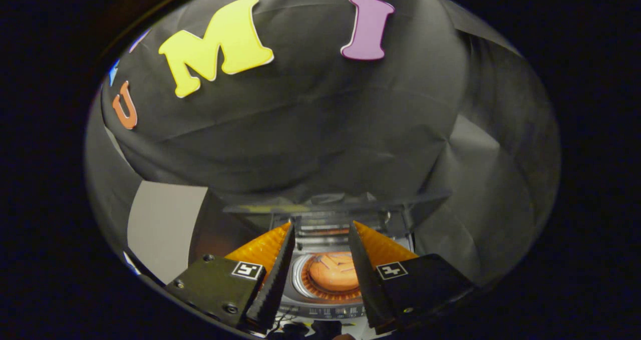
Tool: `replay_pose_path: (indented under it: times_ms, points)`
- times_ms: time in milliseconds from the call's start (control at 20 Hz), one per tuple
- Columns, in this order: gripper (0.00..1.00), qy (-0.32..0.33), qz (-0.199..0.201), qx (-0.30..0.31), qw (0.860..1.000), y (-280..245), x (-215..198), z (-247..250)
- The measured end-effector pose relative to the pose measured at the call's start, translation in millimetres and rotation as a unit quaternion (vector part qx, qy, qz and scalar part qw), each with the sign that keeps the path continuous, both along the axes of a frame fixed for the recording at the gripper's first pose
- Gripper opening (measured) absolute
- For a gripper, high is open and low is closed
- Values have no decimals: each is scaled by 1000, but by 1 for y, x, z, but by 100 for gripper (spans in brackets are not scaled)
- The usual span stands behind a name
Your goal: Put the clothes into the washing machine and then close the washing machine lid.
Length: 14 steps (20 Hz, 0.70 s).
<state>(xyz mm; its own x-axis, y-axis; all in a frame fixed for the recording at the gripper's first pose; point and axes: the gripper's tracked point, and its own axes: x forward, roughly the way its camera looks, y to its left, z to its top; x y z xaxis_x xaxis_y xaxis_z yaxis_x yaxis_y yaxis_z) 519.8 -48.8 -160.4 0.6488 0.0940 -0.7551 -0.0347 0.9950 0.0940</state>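
Spread apart, the gripper [320, 227] hangs above a small washing machine [330, 307] with nothing between its fingers [273, 280]; they grasp no thing and touch none. Each finger carries a small square marker on the block behind it.

Just below and between the fingers lies the machine's top, seen from above. Its round drum opening [333, 275] sits right in the gap between the two fingers, ringed by a pale rim. Down in the drum an orange, disc-shaped bottom with raised ribs shows; whether any clothes lie in there I cannot tell. On the near edge of the machine runs a strip of small controls, too small to make out.

Just ahead of the fingertips the washing machine lid [330, 215] stands raised at the back of the opening, a clear panel tilted up and away, so the drum is open to the gripper. A little hinge piece shows at the lid's right end.

Off to the left of the machine, beyond the left finger, a pale grey panel [163, 227] stands upright.

Beyond all of this hangs the booth's black cloth wall [310, 124], creased and folded.
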Motion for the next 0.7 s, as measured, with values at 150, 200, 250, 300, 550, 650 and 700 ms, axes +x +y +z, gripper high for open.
replay_pose_path:
  times_ms: [150,200,250,300,550,650,700]
  points:
    - [69,-24,19,-16,999,6,34,0]
    - [69,-26,23,-16,999,8,42,-4]
    - [69,-29,22,-14,999,9,50,-9]
    - [69,-30,21,-9,999,12,58,-13]
    - [69,3,23,5,1000,24,73,-50]
    - [69,6,21,4,1000,24,73,-61]
    - [69,-7,21,-5,1000,22,73,-63]
